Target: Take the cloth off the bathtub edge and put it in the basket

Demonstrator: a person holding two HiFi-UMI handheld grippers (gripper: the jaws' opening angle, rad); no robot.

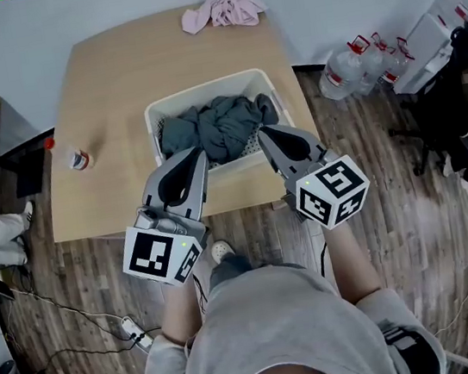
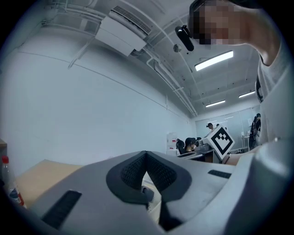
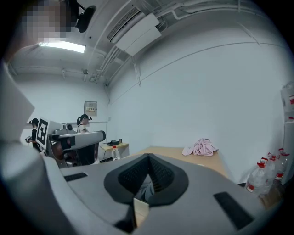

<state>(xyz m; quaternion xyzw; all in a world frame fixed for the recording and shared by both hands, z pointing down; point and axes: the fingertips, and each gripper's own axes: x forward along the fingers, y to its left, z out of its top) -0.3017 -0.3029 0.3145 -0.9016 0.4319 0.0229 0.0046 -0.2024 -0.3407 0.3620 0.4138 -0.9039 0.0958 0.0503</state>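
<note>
Holding the left gripper (image 1: 199,154) and the right gripper (image 1: 262,131) side by side, up above the near rim of the white basket (image 1: 202,91). Pointing both out flat toward the far wall, not down at any cloth. Pressing the left fingers (image 2: 132,172) together at the tips, with nothing between them. Pressing the right fingers (image 3: 134,173) together too, pinching nothing, and only letting a bit of grey from below peek through the gap lower down. Most likely holding both high and shut to stay clear of the basket and not snag anything in it.

Looking down on a dark grey cloth (image 1: 216,123) bunched up inside the basket, filling most of it and touching the right wall. Judging this part of the job as done, with that cloth already in its place. Sitting the basket on the wooden surface (image 1: 113,78), close to the near edge, probably for easy reaching.

Finding no bathtub in any view. Spotting a pink cloth (image 1: 223,7) crumpled at the far edge of the surface, well apart from the basket and from both grippers. Guessing at that far edge standing in for the tub edge, and at the pink cloth needing a long reach over the basket. Noticing a small bottle (image 1: 80,159) standing alone on the left of the surface, away from everything, and some big water bottles (image 1: 356,68) on the floor at the right.
</note>
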